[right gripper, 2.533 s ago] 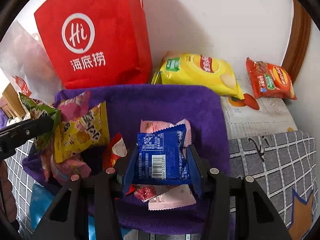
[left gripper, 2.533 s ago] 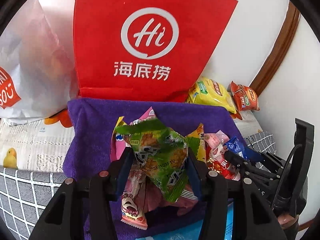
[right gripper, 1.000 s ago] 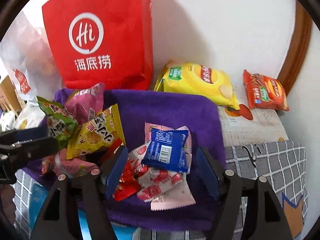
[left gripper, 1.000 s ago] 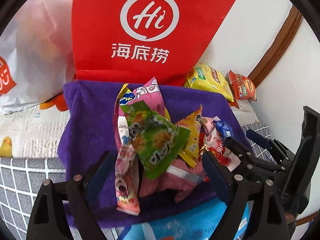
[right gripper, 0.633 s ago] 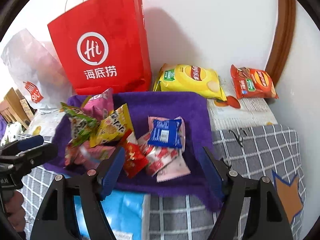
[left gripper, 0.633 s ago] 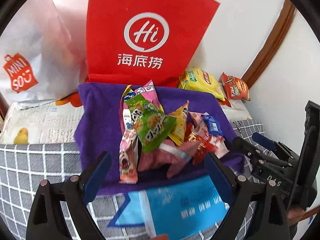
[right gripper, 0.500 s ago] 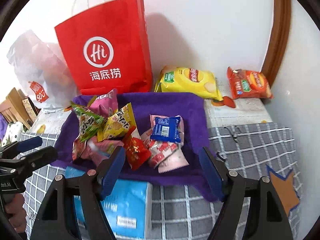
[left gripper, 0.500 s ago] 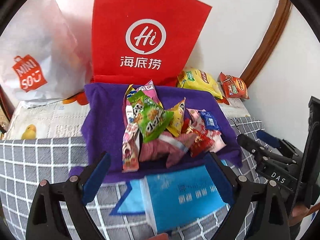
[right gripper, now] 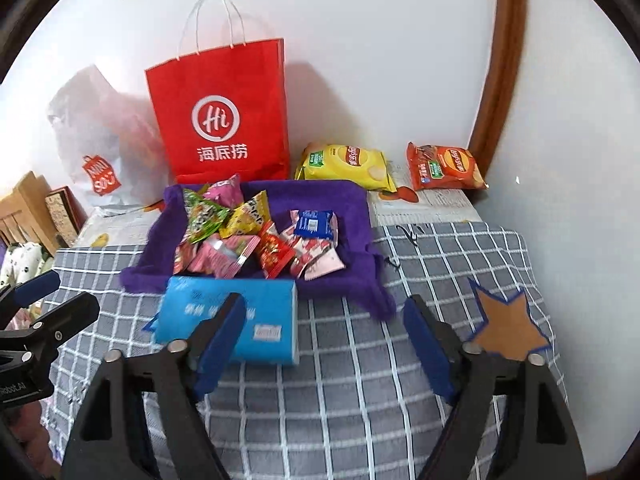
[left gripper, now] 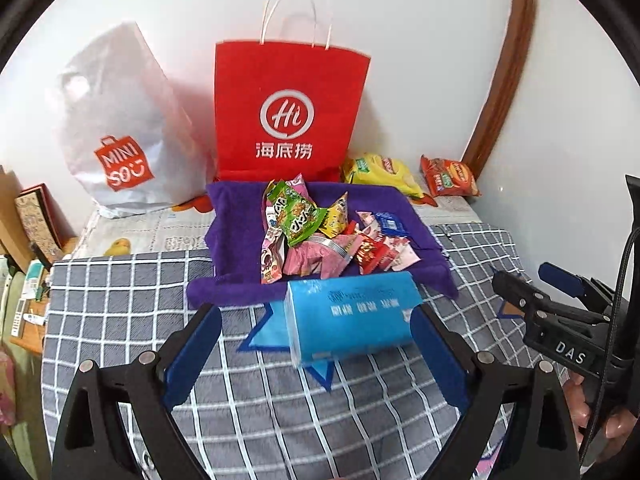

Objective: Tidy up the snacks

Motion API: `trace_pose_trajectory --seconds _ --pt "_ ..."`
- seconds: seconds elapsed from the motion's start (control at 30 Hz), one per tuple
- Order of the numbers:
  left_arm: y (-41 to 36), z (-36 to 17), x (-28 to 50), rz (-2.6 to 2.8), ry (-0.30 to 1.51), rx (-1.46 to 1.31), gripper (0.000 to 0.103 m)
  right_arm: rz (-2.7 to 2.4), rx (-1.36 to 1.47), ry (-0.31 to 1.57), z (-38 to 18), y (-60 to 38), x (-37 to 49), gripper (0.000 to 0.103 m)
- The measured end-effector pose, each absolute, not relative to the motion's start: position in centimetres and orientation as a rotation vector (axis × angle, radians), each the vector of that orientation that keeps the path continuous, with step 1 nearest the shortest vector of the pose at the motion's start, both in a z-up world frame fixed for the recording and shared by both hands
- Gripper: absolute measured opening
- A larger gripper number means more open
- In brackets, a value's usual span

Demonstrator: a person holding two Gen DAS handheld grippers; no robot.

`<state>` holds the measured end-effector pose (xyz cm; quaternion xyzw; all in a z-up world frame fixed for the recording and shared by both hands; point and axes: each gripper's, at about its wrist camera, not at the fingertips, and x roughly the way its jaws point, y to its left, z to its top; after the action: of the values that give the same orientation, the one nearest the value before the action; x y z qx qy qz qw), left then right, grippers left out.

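A heap of small snack packets lies on a purple towel (left gripper: 236,240), among them a green packet (left gripper: 298,216) and a blue packet (right gripper: 314,224). A yellow chips bag (right gripper: 344,162) and an orange chips bag (right gripper: 444,168) lie behind the towel, by the wall. My left gripper (left gripper: 314,314) hangs open above the checked cloth, well back from the heap, and holds nothing. My right gripper (right gripper: 325,302) is also back from the towel; its jaws are opening with nothing between them.
A blue tissue pack (left gripper: 352,316) lies just in front of the towel. A red paper bag (left gripper: 288,112) and a white plastic bag (left gripper: 116,140) stand against the wall. Grey checked cloth (right gripper: 360,360) covers the near table. Shelves with clutter stand at the left.
The left gripper let go of the green packet and the right of the blue one. Both opened wider and drew back and up, so the heap now looks small and far.
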<state>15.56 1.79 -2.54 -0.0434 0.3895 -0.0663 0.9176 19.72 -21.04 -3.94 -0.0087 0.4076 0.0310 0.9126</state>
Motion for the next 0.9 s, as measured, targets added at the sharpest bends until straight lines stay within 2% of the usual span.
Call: trace_pose_trajectory --seconds 0.37,0.9 --pt "0.6 -0.1 8.4 -0.1 0.706 -0.062 0.099 0.037 -0.001 0.743 -0.9 -23.0 11.9 0.095" --pt "-0.8 1.3 3.6 -0.029 0.643 -0.029 0.1 0.016 -0.016 0.685 0.5 -24.5 6.5 0.097"
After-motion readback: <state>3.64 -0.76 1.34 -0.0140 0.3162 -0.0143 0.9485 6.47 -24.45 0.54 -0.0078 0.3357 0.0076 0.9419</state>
